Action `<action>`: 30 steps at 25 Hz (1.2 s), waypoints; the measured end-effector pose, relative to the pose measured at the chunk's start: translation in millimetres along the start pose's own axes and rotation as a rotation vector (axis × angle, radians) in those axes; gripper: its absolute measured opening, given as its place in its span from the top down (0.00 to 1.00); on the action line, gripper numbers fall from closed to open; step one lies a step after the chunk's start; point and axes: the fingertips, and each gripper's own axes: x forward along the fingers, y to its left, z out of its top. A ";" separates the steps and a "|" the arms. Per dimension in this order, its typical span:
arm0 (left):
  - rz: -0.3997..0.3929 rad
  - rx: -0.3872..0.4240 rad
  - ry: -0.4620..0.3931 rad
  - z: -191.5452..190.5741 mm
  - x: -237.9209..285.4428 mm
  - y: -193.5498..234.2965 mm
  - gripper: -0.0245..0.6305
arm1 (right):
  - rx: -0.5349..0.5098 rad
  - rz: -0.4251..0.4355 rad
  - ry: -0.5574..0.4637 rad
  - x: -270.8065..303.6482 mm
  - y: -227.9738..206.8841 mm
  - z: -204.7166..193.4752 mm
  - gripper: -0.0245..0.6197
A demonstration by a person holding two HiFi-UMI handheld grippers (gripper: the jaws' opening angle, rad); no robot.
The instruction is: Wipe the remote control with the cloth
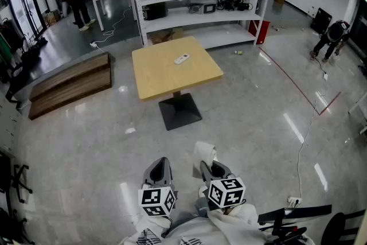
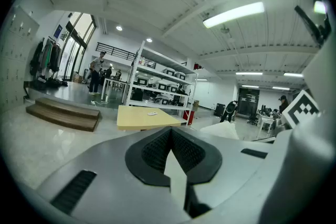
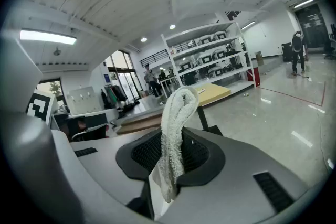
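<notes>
Cloth (image 3: 178, 107), white and towel-like, is pinched in the right tool (image 3: 173, 150), poking up out of its jaws. Left tool (image 2: 170, 148) is closed with nothing in it. Remote control (image 1: 182, 58) sits on the yellow desk (image 1: 150, 77) near its middle, well apart from both; looks white, but it's tiny from here.

A square table (image 1: 166, 74) with a pale wooden top stands on a dark base (image 1: 179, 111) on the glossy grey floor (image 1: 246, 123). A white remote control (image 1: 182, 58) lies alone on the tabletop, a little toward its far side.
</notes>
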 end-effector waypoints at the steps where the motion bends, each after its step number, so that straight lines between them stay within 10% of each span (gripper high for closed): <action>1: 0.002 0.000 -0.002 0.9 4.5 -0.1 0.98 | -0.004 0.007 0.002 4.7 -1.5 2.0 0.82; 30: 0.034 -0.010 0.009 48.3 219.0 18.8 0.98 | -0.036 0.051 0.020 170.4 -107.3 117.5 0.82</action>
